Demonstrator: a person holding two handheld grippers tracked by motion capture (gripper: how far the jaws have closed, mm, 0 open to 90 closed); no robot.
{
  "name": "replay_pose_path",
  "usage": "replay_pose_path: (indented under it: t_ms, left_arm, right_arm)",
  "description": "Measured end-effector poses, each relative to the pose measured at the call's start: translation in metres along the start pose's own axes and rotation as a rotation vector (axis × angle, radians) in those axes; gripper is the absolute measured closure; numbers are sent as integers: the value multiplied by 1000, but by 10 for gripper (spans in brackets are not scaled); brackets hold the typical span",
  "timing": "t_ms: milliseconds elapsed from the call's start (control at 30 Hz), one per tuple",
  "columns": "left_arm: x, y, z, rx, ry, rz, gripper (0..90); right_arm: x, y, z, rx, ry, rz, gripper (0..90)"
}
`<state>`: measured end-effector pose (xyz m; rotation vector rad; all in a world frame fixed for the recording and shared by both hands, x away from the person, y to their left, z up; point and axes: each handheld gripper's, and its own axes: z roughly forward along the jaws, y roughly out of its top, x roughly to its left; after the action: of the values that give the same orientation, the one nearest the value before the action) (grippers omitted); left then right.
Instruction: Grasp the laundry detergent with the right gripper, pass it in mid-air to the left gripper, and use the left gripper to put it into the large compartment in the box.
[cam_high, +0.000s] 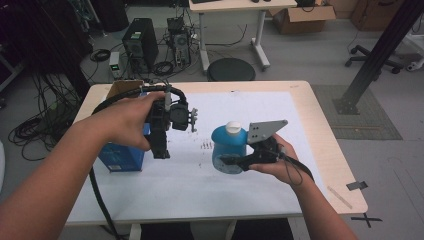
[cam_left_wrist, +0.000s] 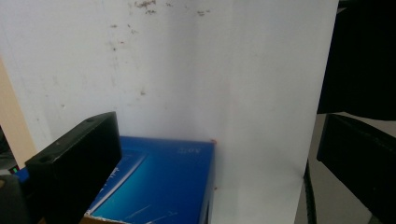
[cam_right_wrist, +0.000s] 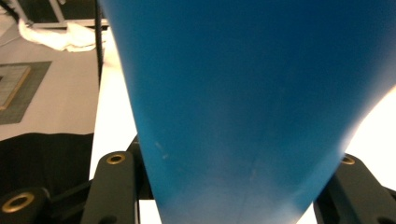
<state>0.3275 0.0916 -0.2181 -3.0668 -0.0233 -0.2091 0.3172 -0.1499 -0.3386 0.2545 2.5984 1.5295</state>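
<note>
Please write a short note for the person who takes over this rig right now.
Right gripper: shut on the blue bottle, white cap up, at the middle of the white sheet.
Left gripper: open, empty, jaws pointing down beside the blue box at the sheet's left edge.
Done: bottle gripped.
Left: probably bring the bottle to the box; the box top looks closed.

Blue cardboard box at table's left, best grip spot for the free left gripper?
Take the blue cardboard box across its narrow upright sides, coming down from above with the left gripper. It stands on the white sheet, flat faces exposed, and the open jaws already straddle its top corner in the left gripper view.
</note>
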Motion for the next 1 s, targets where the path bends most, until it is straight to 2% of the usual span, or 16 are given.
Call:
replay_pose_path:
  t_ms: [267, 400, 700, 900, 1000]
  left_arm:
    - [-2, 8, 3, 2, 1, 17, 4]
    - [-6, 12, 5, -6, -8, 31, 4]
    - [-17, 23, 11, -2, -26, 69, 4]
    - [-20, 25, 12, -25, -33, 73, 4]
    - [-21, 25, 12, -18, -40, 71, 4]
  right_arm:
    - [9, 4, 27, 9, 74, -33, 450]
    - [13, 4, 38, 2, 94, -30, 450]
    - [20, 6, 63, -3, 114, -32, 450]
    - [24, 10, 73, -7, 121, -37, 450]
    - [25, 12, 77, -10, 121, -37, 450]
